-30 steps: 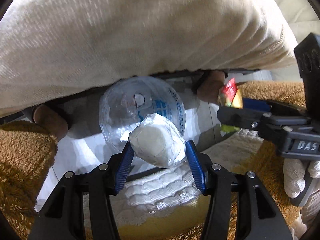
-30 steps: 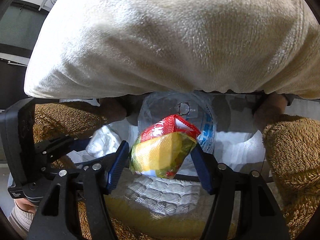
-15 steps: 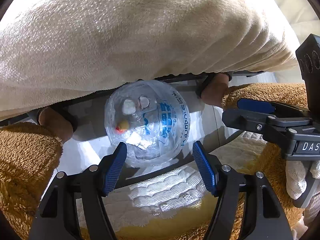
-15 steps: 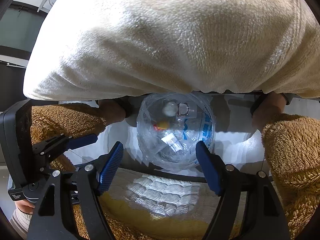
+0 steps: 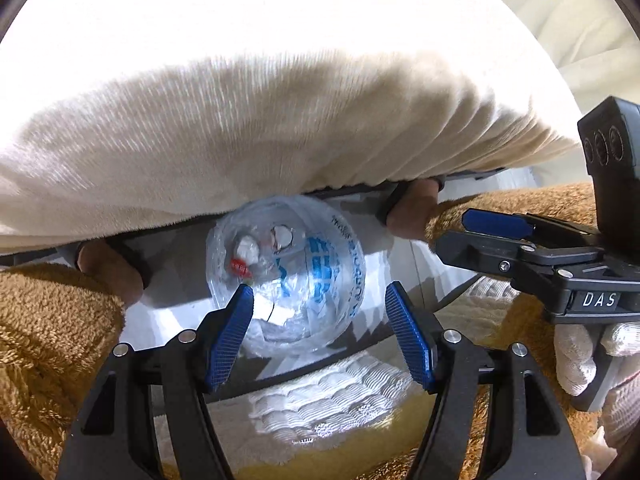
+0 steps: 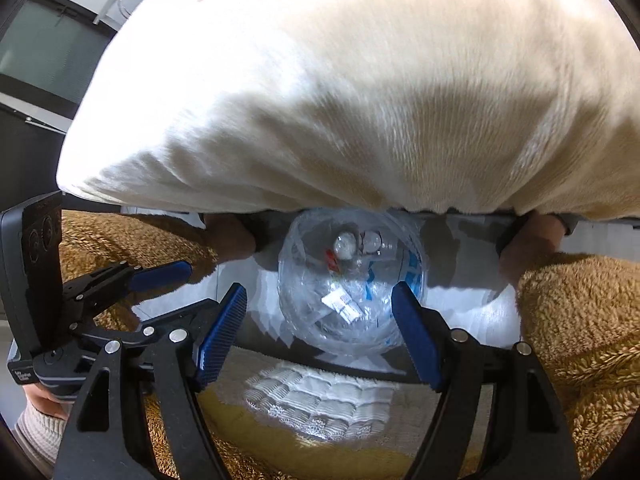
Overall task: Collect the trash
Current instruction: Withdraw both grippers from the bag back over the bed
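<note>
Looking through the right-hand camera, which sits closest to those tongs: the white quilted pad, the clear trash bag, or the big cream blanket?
From the right tongs:
1. White quilted pad, just below the tips.
2. Clear trash bag, straight ahead, beyond the pad.
3. Cream blanket, overhead, behind the bag.

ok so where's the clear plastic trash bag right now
The clear plastic trash bag with blue print sits centre-frame in both wrist views, open on the pale floor just beyond the open left gripper and right gripper, under the cream fleece edge.
</note>
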Demonstrator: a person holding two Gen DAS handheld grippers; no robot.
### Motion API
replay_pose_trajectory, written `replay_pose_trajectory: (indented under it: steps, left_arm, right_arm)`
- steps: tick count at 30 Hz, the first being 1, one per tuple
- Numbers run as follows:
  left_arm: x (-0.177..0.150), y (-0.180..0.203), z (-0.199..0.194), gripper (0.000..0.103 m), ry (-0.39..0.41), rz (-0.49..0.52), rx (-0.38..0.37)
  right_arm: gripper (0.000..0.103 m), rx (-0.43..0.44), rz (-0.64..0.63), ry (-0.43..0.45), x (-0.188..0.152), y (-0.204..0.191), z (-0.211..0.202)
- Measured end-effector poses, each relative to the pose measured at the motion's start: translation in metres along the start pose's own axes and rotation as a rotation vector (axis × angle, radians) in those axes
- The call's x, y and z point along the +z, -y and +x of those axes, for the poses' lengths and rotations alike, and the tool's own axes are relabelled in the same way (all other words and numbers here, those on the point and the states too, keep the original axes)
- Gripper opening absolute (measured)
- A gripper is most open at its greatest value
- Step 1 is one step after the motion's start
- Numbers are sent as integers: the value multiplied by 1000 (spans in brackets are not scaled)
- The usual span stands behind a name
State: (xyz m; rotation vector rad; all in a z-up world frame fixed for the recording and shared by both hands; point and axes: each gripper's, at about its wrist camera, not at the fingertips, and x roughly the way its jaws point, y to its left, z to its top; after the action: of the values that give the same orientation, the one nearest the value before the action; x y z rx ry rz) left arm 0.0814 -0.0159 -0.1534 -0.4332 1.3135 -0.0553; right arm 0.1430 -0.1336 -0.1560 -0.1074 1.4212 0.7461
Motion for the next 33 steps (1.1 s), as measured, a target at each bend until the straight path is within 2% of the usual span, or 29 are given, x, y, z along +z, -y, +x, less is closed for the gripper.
replay_pose_trajectory:
  steps: [5,14,21,25,33]
  left_arm:
    - [-2,0,-20,67,75,7,-24]
    - [7,0,-68,67,258,48,-32]
    - [34,-6,-106,67,377,78,-17]
    - [55,-12,-123,67,420,99,18]
    - [105,-31,-141,67,473,97,74]
  right_arm:
    - [74,18,-65,122,-6,-9,-28]
    - [74,24,-143,348,-6,-17,-79]
    - [74,-34,-228,454,23,-26,-108]
    - [74,-51,-252,500,46,-22,-124]
    - [74,-87,-254,544,105,-13,-127]
